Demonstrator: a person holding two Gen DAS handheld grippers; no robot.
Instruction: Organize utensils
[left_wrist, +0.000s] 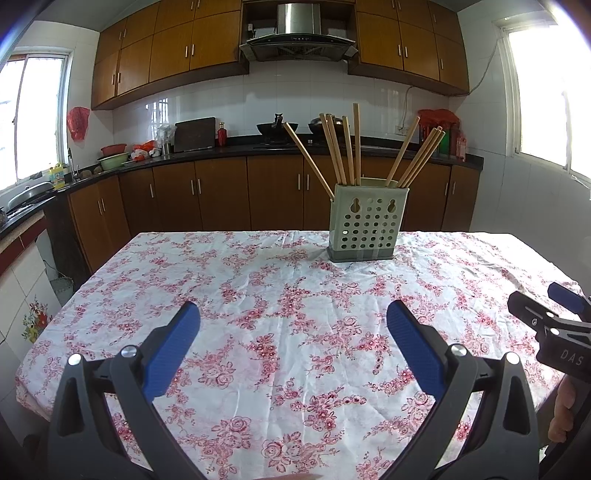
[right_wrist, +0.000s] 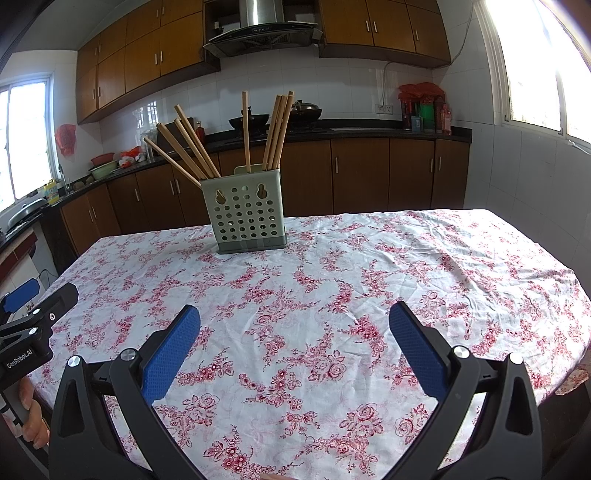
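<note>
left wrist view: chopsticks (left_wrist: 334, 155) upright and leaning in the holder (left_wrist: 367, 223) near the far edge of the table (left_wrist: 258, 332); none loose on the cloth, so likely done or nearly so. left gripper (left_wrist: 293, 325) and right gripper (right_wrist: 294, 328) both spread wide, empty, well apart from the holder. broad bare cloth between, edges close on both sides.

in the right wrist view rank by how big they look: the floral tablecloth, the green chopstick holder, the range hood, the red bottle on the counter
1. floral tablecloth
2. green chopstick holder, though it is nearer the camera
3. range hood, farther back, so only apparently smaller
4. red bottle
</note>
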